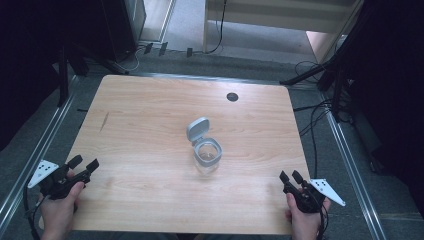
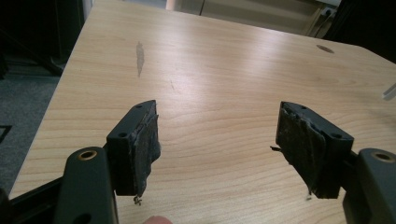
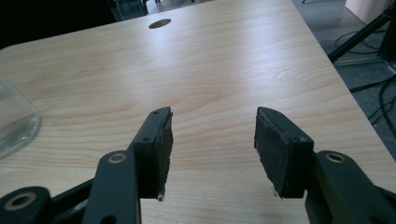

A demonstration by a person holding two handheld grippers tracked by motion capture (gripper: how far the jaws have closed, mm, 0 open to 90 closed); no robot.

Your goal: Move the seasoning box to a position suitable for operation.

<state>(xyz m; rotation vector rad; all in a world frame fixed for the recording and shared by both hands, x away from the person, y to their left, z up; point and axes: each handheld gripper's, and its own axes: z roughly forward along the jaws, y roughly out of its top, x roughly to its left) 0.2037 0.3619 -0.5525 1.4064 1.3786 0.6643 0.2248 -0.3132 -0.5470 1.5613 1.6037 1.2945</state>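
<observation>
Seen from above, a light wooden table (image 1: 150, 125) fills the middle of the frame. Near its centre stands a clear jar (image 1: 207, 157) with its grey hinged lid (image 1: 197, 129) flipped open and tilted up behind the mouth. A small dark round hole (image 1: 232, 96) sits toward the table's upper edge.

My left gripper (image 1: 83, 165) rests at the lower left of the frame, held in my left hand (image 1: 57, 210), its jaws spread wide with nothing between them. My right gripper (image 1: 290, 175) sits at the lower right in my right hand (image 1: 304, 220), jaws also parted and empty. Both are well apart from the jar.
</observation>
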